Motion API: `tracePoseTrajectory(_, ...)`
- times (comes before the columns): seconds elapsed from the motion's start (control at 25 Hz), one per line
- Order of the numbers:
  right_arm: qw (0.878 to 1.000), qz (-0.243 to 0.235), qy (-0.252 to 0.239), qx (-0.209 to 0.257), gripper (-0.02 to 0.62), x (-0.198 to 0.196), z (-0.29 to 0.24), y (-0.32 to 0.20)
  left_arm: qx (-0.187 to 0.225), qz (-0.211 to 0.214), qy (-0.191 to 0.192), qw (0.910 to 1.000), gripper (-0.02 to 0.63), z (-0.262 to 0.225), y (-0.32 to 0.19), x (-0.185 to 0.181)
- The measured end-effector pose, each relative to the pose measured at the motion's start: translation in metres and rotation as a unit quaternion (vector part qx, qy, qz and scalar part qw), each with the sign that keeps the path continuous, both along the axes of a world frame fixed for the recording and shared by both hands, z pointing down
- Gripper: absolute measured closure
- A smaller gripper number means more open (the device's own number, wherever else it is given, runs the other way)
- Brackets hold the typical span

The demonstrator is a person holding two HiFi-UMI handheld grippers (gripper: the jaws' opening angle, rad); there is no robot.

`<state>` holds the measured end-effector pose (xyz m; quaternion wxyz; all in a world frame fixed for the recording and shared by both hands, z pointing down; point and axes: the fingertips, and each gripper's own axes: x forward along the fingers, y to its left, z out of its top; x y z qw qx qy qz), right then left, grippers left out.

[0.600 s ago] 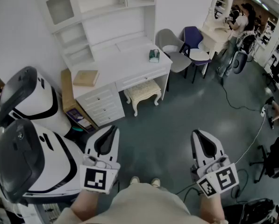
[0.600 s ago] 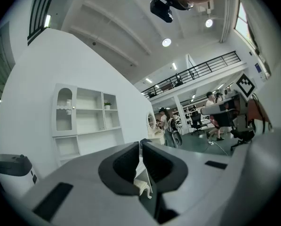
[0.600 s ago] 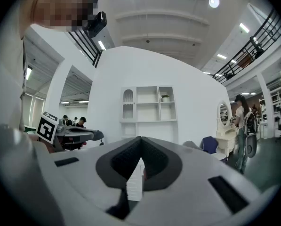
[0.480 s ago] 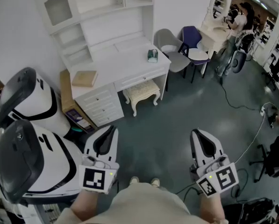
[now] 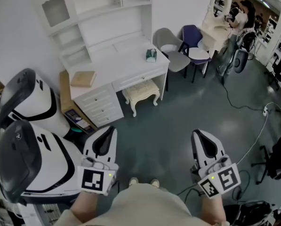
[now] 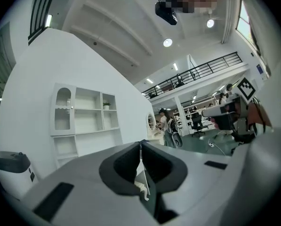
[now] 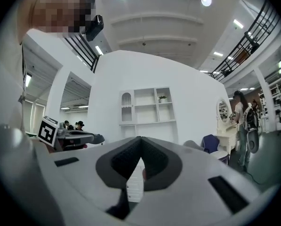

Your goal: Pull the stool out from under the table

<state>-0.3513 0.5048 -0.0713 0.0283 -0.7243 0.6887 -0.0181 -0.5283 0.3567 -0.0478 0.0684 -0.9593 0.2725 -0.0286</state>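
Observation:
A cream stool (image 5: pixel 141 92) with curved white legs stands half under the white desk (image 5: pixel 116 62), in the knee gap right of the drawers. Both grippers are far from it, held level near the person's waist. My left gripper (image 5: pixel 109 130) is shut with nothing between its jaws. My right gripper (image 5: pixel 198 135) is shut and empty as well. In the left gripper view the jaws (image 6: pixel 141 144) meet at the tips, with the white shelf unit (image 6: pixel 86 114) beyond. In the right gripper view the jaws (image 7: pixel 140 139) also meet, and the shelves (image 7: pixel 147 106) show behind them.
Two white-and-black robot bodies (image 5: pixel 29 140) stand close on the left. A grey chair (image 5: pixel 171 48) and a blue chair (image 5: pixel 193 39) sit right of the desk. Cables (image 5: pixel 253 126) trail over the green floor at right. A person (image 5: pixel 236 25) stands by a vanity mirror at the back.
The view has shifted slightly, so the desk and stool sit a little more to the left. Both grippers stay shut in about the same place.

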Motion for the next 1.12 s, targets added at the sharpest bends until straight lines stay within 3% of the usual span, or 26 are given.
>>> tracePoseTrajectory(0.32, 0.999, -0.045, 0.015, -0.001, 0.574, 0.016, 0.008, 0.027, 0.01, -0.016, -0.012, 0.9997, 0.574, 0.008, 0.026, 0.024)
tracePoseTrajectory(0.52, 0.999, -0.032, 0.011, 0.005, 0.571, 0.039, 0.017, 0.046, 0.003, -0.028, 0.009, 0.9996, 0.574, 0.009, 0.044, 0.037)
tracePoseTrajectory(0.56, 1.0, -0.028, 0.003, 0.011, 0.561, 0.043, 0.017, 0.049, 0.001, -0.022, 0.021, 0.9995, 0.574, 0.007, 0.048, 0.039)
tracePoseTrajectory(0.64, 0.999, -0.022, -0.013, 0.021, 0.421, 0.05, 0.016, 0.052, -0.006, 0.001, 0.037, 0.9993, 0.561, 0.005, 0.055, 0.045)
tracePoseTrajectory(0.72, 0.999, -0.015, -0.018, 0.03, 0.343, 0.058, 0.013, 0.053, -0.004, 0.015, 0.042, 0.999, 0.373, 0.005, 0.054, 0.05)
tracePoseTrajectory(0.76, 0.999, -0.013, -0.015, 0.033, 0.337, 0.062, 0.012, 0.053, 0.002, 0.012, 0.045, 0.9989, 0.353, 0.005, 0.05, 0.051)
tracePoseTrajectory(1.12, 1.0, -0.012, 0.009, 0.009, 0.337, 0.088, 0.035, 0.029, 0.003, -0.028, 0.041, 0.9988, 0.345, 0.029, 0.017, 0.065)
